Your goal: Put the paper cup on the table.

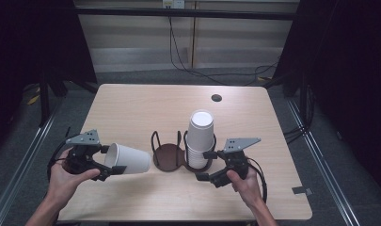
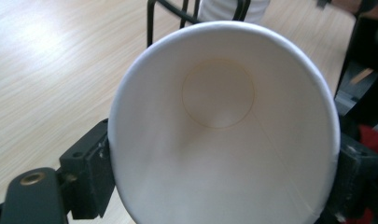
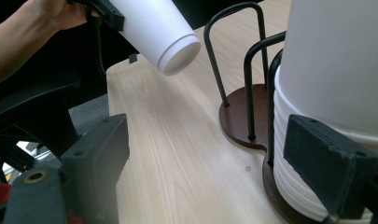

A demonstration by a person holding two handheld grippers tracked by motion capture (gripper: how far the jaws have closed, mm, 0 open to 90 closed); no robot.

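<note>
A white paper cup lies sideways in the left gripper, jaws clamped on its rim, above the bench left of the wire holder. The right gripper waits open beside the stacked cups. Squeezing harder could crush the thin rim. The stack's base is hidden behind the holder.

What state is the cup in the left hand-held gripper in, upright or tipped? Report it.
Tipped. The paper cup lies sideways in the left hand-held gripper, its mouth toward the hand and its base toward the cup holder. It is empty inside.
</note>
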